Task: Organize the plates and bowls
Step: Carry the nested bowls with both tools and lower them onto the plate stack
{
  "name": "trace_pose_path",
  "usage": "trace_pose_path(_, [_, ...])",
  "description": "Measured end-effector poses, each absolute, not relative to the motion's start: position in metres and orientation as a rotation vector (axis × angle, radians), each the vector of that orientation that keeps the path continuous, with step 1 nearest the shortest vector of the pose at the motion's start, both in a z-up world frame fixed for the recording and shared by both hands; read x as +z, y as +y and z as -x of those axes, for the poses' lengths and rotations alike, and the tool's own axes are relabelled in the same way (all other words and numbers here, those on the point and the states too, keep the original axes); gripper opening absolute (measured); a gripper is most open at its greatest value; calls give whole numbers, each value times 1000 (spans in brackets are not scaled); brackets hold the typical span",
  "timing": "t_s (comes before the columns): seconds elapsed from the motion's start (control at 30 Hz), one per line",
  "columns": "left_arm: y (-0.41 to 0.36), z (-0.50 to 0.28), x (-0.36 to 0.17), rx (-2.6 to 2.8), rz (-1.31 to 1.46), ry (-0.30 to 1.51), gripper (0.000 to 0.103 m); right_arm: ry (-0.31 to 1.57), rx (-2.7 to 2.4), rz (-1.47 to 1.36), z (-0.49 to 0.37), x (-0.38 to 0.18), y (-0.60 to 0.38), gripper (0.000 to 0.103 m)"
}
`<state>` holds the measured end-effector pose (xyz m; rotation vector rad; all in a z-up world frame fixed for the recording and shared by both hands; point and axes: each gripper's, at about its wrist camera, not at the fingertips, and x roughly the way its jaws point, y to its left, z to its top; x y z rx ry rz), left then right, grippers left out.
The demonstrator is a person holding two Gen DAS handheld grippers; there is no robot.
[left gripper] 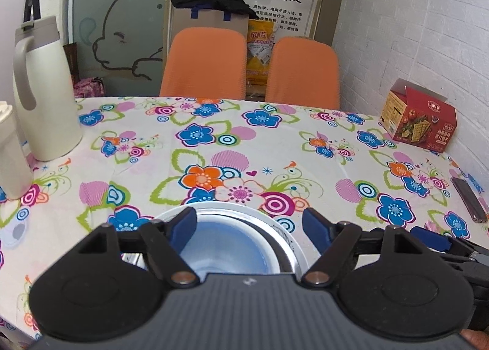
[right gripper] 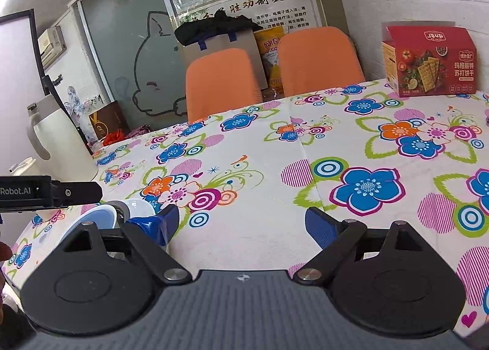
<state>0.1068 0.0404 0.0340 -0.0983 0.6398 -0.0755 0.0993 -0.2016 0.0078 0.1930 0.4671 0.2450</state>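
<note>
Left gripper point(left gripper: 249, 223): jaws spread wide, gripping nothing, poised above blue bowl point(left gripper: 229, 246). Bowl sits nested in a white plate point(left gripper: 287, 237) on the floral tablecloth point(left gripper: 244, 151), near table edge. Right gripper point(right gripper: 241, 221): jaws wide apart, empty, over bare cloth just right of bowl. Cracker box point(right gripper: 428, 59) at far right, well apart.
</note>
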Motion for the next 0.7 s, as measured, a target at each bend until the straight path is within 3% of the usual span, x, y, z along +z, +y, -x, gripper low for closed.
trace_pose_path(0.37, [17,-89,38,-19,29,609,79,433,187,-191,-77,13,-212,77])
trace_pose_path(0.7, [1,-13,30,2,-10,543,82,382,181,-176,-14,11,-207,77])
